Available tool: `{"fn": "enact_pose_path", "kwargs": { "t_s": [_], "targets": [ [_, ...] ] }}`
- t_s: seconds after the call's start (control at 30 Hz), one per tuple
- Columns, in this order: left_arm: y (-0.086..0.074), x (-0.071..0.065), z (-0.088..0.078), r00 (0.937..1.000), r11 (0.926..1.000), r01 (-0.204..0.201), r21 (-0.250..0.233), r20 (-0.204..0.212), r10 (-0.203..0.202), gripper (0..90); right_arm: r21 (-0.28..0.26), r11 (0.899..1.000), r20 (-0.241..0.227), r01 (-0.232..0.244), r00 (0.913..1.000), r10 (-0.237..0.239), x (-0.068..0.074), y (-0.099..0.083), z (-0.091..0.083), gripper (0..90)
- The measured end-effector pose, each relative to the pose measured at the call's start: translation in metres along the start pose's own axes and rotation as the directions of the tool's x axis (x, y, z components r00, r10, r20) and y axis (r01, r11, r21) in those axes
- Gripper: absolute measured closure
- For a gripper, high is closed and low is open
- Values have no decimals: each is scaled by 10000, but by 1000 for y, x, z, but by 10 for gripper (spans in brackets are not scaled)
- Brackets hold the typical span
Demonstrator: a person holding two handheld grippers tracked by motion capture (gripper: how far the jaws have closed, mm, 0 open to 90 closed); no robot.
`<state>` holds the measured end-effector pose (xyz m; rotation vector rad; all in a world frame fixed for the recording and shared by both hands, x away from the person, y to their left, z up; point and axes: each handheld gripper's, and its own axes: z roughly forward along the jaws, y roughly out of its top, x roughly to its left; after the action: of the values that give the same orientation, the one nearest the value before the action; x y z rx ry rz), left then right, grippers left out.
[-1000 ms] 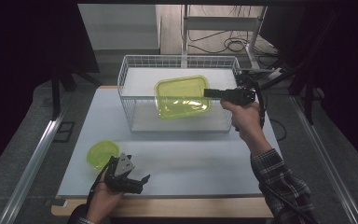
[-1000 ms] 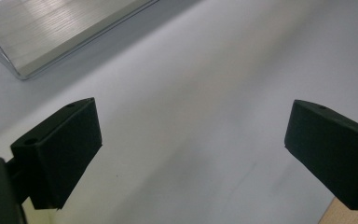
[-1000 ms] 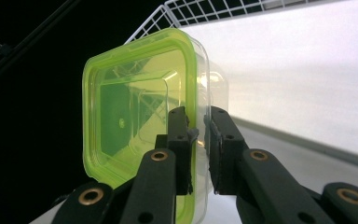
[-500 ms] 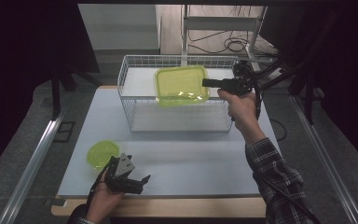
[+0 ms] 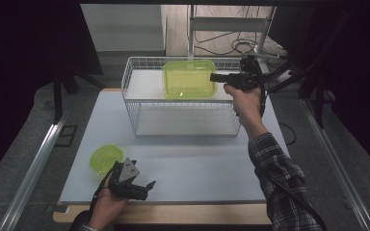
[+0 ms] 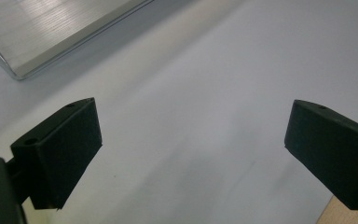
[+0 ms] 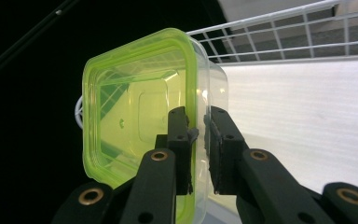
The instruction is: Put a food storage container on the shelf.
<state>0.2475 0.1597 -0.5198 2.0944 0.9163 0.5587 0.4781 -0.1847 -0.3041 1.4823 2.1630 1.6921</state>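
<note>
Taking the wire basket (image 5: 183, 108) as the landmark: well in front of it and to its left, a small green bowl (image 5: 106, 158) lies on the white table (image 5: 197, 163). Just beside this bowl, the left gripper (image 5: 142, 188) rests low with jaws wide apart and nothing between them. Above the basket's back part, the right gripper (image 7: 199, 140) has its jaws almost closed on the rim of the green container (image 5: 189, 78), which hangs tilted in the air. The grip takes only one thin edge, so I think the container could swing or slip out. The basket's wire walls stand close below and could catch it.
</note>
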Motion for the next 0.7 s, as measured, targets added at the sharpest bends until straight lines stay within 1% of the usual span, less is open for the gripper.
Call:
{"fn": "enact_pose_path", "kwargs": {
  "t_s": [0.03,0.13,0.2,0.3,0.4,0.43,0.47,0.5,0.6,0.7],
  "targets": [
    [0,0,0,10000,10000,15,6,8,-15,33,-27,10000,103,-49,9999,49,-2,1,2,801],
    [0,0,0,10000,10000,12,12,26,-12,33,-43,10000,211,-52,9998,53,-4,2,5,801],
    [0,0,0,10000,10000,-11,15,19,11,33,18,10000,340,-85,9994,85,-4,2,7,800],
    [0,0,0,10000,10000,-21,22,29,21,33,-23,10000,410,-79,9991,80,-6,2,9,796],
    [0,0,0,10000,10000,-60,51,24,60,33,66,9999,511,-78,9987,74,-7,2,12,778],
    [0,0,0,10000,10000,-62,61,28,62,33,236,9991,880,345,9955,-365,-6,3,13,754],
    [0,0,0,9999,9999,-101,76,18,101,33,236,9991,880,345,9955,-365,-6,3,13,754],
    [0,0,1,9999,9999,-109,90,25,108,33,307,9985,1041,447,9934,-477,-4,3,13,742],
    [0,-1,1,9999,9998,-129,126,31,128,33,452,9955,1541,833,9840,-893,-3,5,16,700],
    [0,-1,1,9999,9998,-153,162,34,153,33,499,9934,1775,1037,9778,-1110,-3,6,19,684]
  ]
}}
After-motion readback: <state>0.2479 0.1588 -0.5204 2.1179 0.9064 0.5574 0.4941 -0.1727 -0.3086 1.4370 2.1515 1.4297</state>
